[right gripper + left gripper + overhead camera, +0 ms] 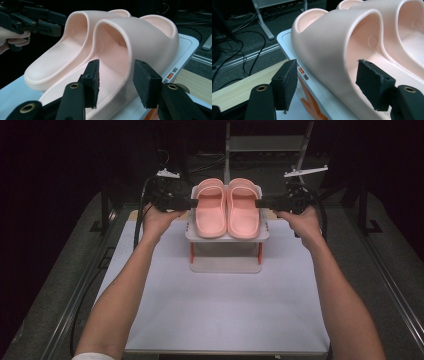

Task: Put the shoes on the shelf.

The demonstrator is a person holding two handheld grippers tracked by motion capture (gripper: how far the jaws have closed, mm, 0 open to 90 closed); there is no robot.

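Note:
Two pink slippers stand side by side on the top shelf of a white rack (227,238) with orange legs. My left gripper (194,201) is level at the left slipper (211,212). In the left gripper view its jaws (328,85) straddle that slipper's (337,37) outer strap wall, open, and both pads stand clear of it. My right gripper (261,201) comes in from the other side. Its jaws (116,83) are open around the strap wall of the right slipper (147,42), one pad inside and one outside. The left gripper (58,25) also appears beyond the left slipper (57,62).
The rack stands at the back middle of a white table (225,310), with a wooden strip (239,87) behind it. Cables (244,62) lie on the dark floor beyond, near a metal stand (265,142). Rails run along both table sides.

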